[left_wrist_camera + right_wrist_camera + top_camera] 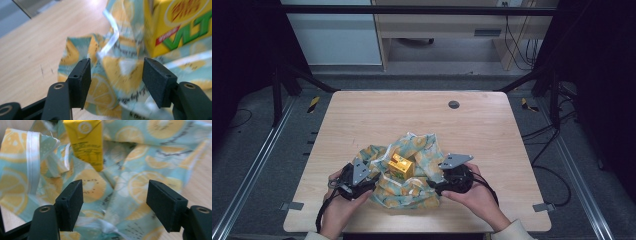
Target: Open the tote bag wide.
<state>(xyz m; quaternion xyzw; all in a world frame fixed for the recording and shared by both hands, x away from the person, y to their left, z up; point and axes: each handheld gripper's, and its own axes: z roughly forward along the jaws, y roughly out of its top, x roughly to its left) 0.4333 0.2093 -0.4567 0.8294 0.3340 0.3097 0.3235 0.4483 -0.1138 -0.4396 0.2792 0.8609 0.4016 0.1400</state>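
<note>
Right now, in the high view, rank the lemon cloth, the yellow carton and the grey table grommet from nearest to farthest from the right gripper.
1. Lemon cloth: right at the right gripper, under its tips.
2. Yellow carton: on the cloth, to the gripper's left.
3. Grey table grommet: near the table's far edge.

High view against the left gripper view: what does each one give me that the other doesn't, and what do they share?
High view: the whole table, both hands, the right tool at the cloth's right side, and the round grommet at the far edge.

Left gripper view: the left tool with open jaws either side of a cloth fold, pads clear of it, and the red and green print on the carton.

Both: the lemon-print cloth with the yellow carton on it.
</note>
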